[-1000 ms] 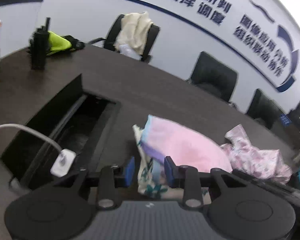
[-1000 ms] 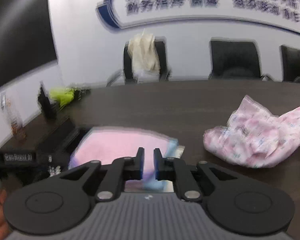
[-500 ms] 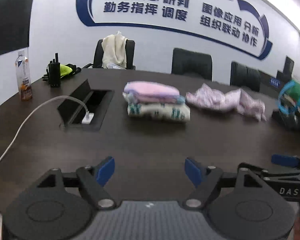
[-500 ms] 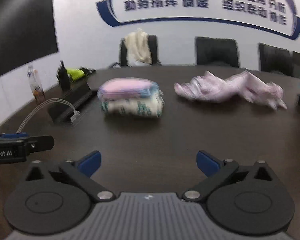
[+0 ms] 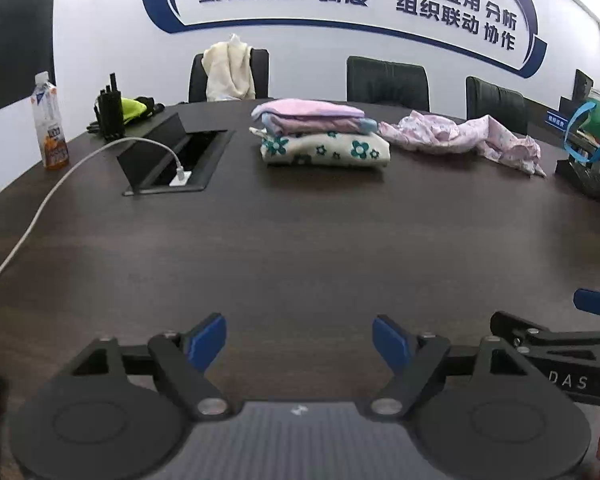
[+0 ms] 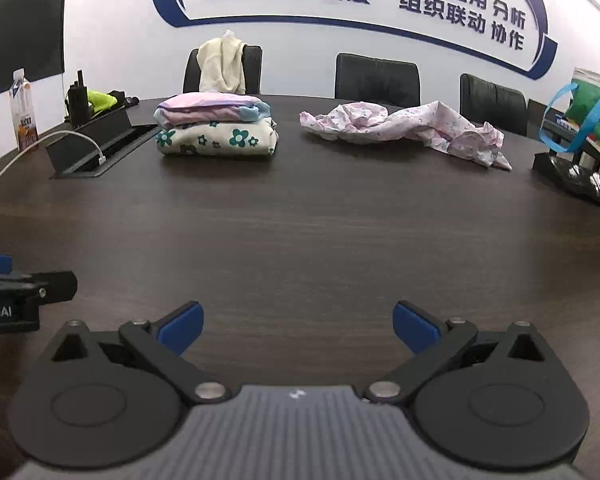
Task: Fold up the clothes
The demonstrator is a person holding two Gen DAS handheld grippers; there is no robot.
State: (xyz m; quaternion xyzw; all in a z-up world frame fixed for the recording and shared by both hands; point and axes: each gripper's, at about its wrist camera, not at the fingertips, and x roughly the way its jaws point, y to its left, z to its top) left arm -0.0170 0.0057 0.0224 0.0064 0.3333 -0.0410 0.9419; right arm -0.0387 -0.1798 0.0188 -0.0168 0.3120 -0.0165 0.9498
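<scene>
Since claws [image 5: 300,338] opened, folded stack [image 5: 320,138] freed.

Two folded pieces sit stacked on the dark table [image 5: 300,240]: a pink garment [image 5: 310,114] on top of a cream one with teal flowers [image 5: 324,151]. Just right of the stack, a pink floral garment [image 5: 460,136] lies crumpled and unfolded.

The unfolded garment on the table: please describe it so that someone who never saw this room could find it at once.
On the dark wooden conference table, look toward the far side, in front of the black chairs. There, right of the neat stack of folded clothes, lies a crumpled pink printed garment. Unlike the stack, it is spread out loose and wrinkled, not folded.
</scene>
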